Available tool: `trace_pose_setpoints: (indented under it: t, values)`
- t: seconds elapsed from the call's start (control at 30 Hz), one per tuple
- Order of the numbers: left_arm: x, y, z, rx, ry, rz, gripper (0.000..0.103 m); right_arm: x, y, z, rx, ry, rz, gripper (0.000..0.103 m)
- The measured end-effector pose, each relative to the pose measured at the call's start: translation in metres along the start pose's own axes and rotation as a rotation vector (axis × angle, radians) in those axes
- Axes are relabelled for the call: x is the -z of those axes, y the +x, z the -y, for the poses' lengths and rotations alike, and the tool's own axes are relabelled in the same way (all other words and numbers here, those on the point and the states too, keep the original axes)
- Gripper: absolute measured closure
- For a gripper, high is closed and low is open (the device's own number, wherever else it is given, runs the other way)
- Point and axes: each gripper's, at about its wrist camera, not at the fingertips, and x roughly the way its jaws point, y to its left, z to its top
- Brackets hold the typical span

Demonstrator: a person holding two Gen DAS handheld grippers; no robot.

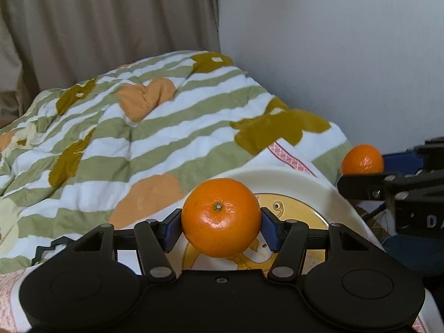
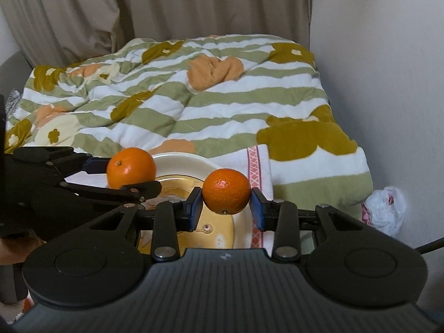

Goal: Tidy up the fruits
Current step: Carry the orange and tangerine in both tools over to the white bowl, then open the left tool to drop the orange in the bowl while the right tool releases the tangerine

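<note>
Two handheld grippers each clamp a mandarin above a cream plate (image 1: 291, 179) on a bed. In the left wrist view, the left gripper (image 1: 221, 226) has its blue pads pressed on either side of the larger mandarin (image 1: 221, 217), stem end facing the camera, with the plate's yellow cartoon centre directly beneath and just beyond the jaws. In the right wrist view, the right gripper (image 2: 226, 205) is closed on the smaller mandarin (image 2: 226, 191), likewise held over the plate. The two grippers sit near each other, each appearing at the other view's edge with its fruit. Under the plate lies a white towel with pink trim (image 2: 256, 166). Beyond the jaws spreads a green-striped floral quilt (image 2: 194, 94), then beige curtains (image 2: 166, 5). Right of the right gripper, a crumpled plastic bag (image 2: 384, 209) lies by the wall.
</note>
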Motion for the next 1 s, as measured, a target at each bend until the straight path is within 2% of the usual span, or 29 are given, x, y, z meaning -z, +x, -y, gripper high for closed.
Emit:
trace_pose_setpoints:
  t: [0.17, 0.23, 0.27, 0.33, 0.37, 0.5, 0.7, 1.0]
  values:
    - [-0.001, 0.013, 0.005, 0.016, 0.026, -0.011, 0.04, 0.0, 0.007, 0.007, 0.016, 0.014, -0.014, 0.051]
    - [-0.001, 0.012, 0.005, 0.021, 0.025, 0.009, 0.037, -0.001, 0.007, 0.009, 0.02, 0.019, -0.014, 0.051]
    - [-0.001, 0.009, 0.005, 0.025, 0.028, 0.029, 0.024, -0.002, 0.006, 0.01, 0.02, 0.021, -0.013, 0.051]
    - [-0.002, 0.001, 0.005, 0.033, 0.032, 0.066, 0.004, -0.004, 0.006, 0.01, 0.023, 0.023, -0.01, 0.051]
    - [-0.002, -0.003, 0.005, 0.03, 0.035, 0.075, 0.003, -0.006, 0.005, 0.011, 0.023, 0.022, -0.007, 0.051]
    - [0.002, -0.013, 0.001, -0.008, 0.051, 0.054, 0.003, -0.009, 0.003, 0.01, 0.012, 0.003, -0.002, 0.051]
    - [0.013, -0.035, -0.016, -0.052, 0.003, 0.05, 0.003, -0.007, 0.011, -0.001, -0.027, -0.062, -0.019, 0.051]
    - [0.03, -0.054, -0.034, -0.06, -0.096, 0.037, 0.003, 0.004, 0.043, -0.026, -0.08, -0.212, -0.029, 0.051]
